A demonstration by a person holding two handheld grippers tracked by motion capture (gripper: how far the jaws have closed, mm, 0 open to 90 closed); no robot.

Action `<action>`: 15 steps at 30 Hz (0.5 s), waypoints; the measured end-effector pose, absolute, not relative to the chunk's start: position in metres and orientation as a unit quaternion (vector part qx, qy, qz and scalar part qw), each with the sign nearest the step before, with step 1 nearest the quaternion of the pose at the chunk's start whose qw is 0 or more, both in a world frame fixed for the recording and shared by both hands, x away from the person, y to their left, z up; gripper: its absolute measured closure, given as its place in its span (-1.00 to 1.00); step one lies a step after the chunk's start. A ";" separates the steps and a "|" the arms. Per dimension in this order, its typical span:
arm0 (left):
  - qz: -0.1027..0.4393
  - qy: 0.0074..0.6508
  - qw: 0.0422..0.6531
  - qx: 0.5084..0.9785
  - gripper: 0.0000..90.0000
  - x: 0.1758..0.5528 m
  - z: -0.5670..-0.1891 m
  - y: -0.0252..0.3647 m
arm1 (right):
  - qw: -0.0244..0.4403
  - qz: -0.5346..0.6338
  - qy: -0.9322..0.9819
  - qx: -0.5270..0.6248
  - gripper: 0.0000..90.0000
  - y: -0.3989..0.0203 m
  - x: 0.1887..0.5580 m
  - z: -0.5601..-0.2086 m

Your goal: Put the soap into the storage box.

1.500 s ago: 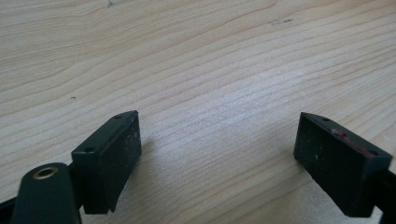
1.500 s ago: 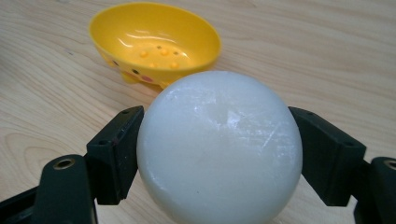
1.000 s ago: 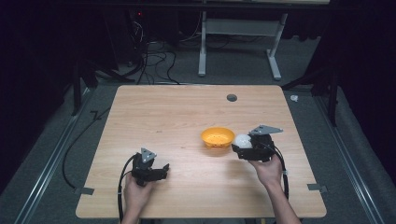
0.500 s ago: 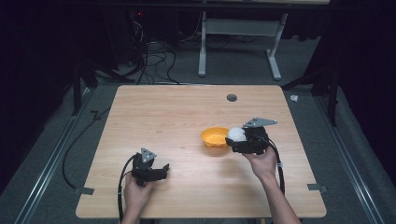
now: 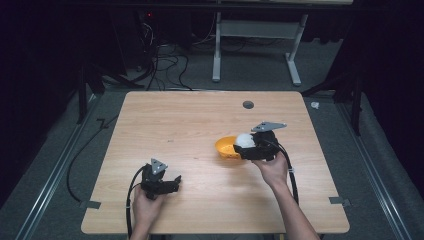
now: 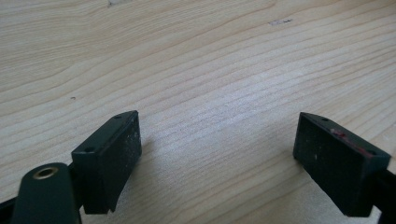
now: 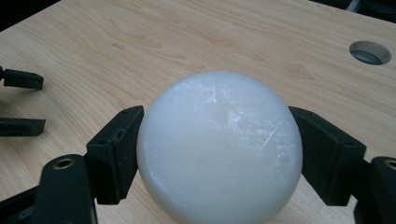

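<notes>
Right gripper view: the right gripper point(image 7: 219, 154) clenches a white ball point(image 7: 218, 148) between both jaws — left gripper point(image 6: 219, 154) spread wide, holding nothing.

No legible text, label, brand, number or sign appears on any surface. The wooden table point(image 5: 190, 125) bears only grain and a few small dark specks. The white ball point(image 7: 219, 149) shows scuffs and no print, and the orange bowl point(image 5: 225, 147) is plain. The black jaws of the left gripper point(image 6: 219, 158) and the right gripper point(image 7: 219, 158) carry no markings that can be read.
</notes>
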State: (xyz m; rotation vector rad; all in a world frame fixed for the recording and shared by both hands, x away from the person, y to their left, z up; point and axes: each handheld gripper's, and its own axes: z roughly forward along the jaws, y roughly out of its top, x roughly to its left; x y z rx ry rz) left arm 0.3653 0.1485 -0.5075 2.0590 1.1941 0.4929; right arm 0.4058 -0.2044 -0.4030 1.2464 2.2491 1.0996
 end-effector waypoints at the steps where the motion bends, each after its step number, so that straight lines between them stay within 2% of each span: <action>1: 0.190 0.461 0.348 0.794 -0.65 0.365 -0.507 0.149 | 0.172 0.387 0.793 0.438 -0.48 -0.203 0.407 -0.403; 15: 0.190 0.461 0.348 0.794 -0.65 0.365 -0.507 0.149 | 0.173 0.363 0.808 0.432 -0.48 -0.187 0.423 -0.405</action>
